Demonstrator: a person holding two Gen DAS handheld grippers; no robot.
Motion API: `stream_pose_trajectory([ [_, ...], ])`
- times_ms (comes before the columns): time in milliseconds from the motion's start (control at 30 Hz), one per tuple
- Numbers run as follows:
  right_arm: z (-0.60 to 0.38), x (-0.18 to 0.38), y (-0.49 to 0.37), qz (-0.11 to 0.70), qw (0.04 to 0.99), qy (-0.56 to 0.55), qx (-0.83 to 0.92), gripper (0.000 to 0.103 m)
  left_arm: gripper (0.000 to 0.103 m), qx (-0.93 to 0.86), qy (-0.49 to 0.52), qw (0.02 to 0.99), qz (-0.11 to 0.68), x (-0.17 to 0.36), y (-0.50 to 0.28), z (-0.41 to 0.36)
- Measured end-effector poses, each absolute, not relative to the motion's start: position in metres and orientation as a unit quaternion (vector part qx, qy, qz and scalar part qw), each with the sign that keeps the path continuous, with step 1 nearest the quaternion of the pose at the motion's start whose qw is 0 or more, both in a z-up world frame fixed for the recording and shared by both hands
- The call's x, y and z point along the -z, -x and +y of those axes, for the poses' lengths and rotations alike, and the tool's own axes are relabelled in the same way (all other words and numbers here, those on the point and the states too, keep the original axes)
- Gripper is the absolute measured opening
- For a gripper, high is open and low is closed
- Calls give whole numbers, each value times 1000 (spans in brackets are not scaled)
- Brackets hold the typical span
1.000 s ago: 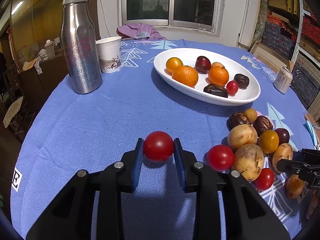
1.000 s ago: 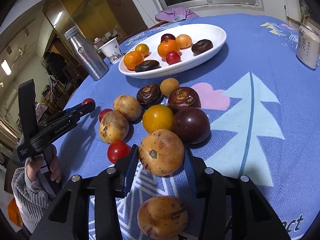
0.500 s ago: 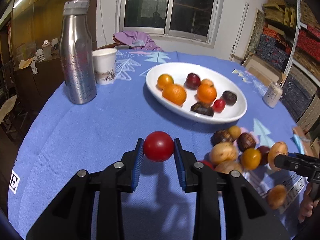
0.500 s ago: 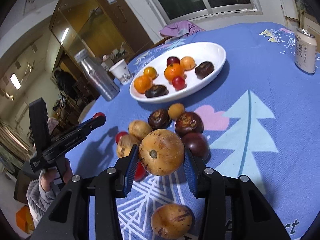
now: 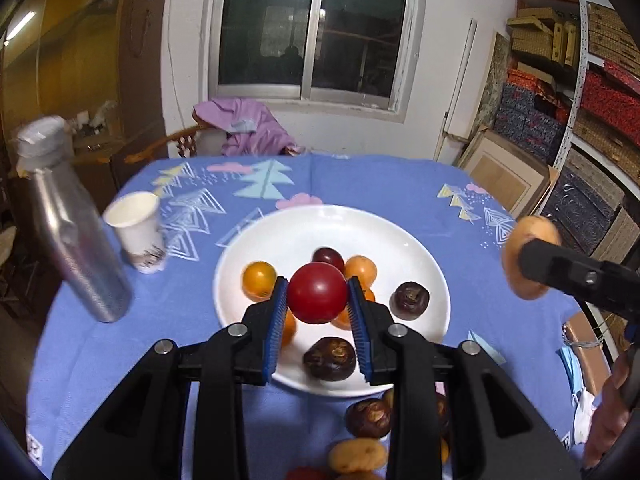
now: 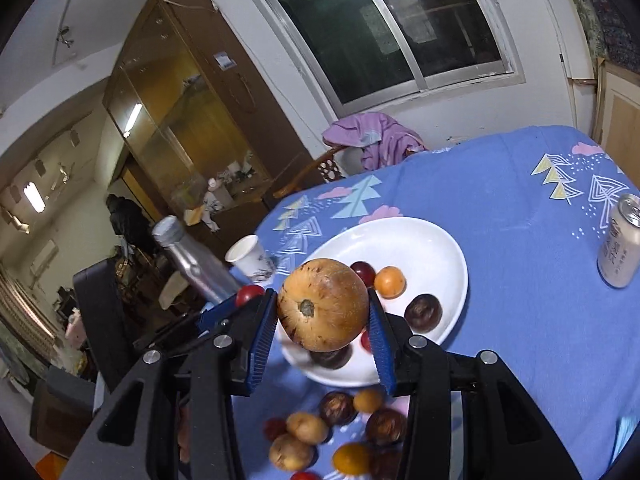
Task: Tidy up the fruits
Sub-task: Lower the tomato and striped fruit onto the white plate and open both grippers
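The left gripper [image 5: 318, 306] pinches a red tomato [image 5: 317, 298] above the white plate [image 5: 280, 240], and the right gripper [image 6: 323, 318] clamps a tan round fruit [image 6: 323, 304] beside it. Several fruits already lie on the plate. A loose cluster [image 6: 340, 432] remains on the worktop [image 6: 520, 320] just before the plate, so the job looks about half done.

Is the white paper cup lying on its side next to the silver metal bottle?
No, the white paper cup stands upright, open mouth up, on the blue tablecloth beside the silver metal bottle.

Indoor lamp light, dark window [image 5: 312, 28] with lamp glare; metal bottle [image 5: 68, 232] motion-blurred, fisheye edges bent and vignetted.
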State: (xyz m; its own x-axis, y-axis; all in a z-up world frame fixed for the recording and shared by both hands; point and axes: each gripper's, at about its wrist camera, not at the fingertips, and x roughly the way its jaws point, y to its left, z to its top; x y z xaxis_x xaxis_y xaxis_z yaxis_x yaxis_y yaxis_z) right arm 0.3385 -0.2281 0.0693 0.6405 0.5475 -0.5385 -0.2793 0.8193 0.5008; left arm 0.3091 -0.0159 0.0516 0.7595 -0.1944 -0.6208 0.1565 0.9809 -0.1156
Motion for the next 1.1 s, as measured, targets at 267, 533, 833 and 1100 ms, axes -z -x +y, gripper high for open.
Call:
stream_pose_trajectory([
  [267, -222, 4, -384, 439, 865, -165, -178, 44, 30, 101, 15, 915, 389, 5, -348, -32],
  [533, -201, 9, -375, 444, 868, -128, -180, 44, 30, 93, 6, 913, 398, 18, -354, -36],
  [833, -208, 8, -375, 439, 871, -143, -170, 63, 65, 103, -1, 918, 382, 12, -346, -40],
  [1100, -220, -12, -364, 416, 874, -173, -182, 68, 89, 78, -6, 939, 335, -15, -322, -32],
])
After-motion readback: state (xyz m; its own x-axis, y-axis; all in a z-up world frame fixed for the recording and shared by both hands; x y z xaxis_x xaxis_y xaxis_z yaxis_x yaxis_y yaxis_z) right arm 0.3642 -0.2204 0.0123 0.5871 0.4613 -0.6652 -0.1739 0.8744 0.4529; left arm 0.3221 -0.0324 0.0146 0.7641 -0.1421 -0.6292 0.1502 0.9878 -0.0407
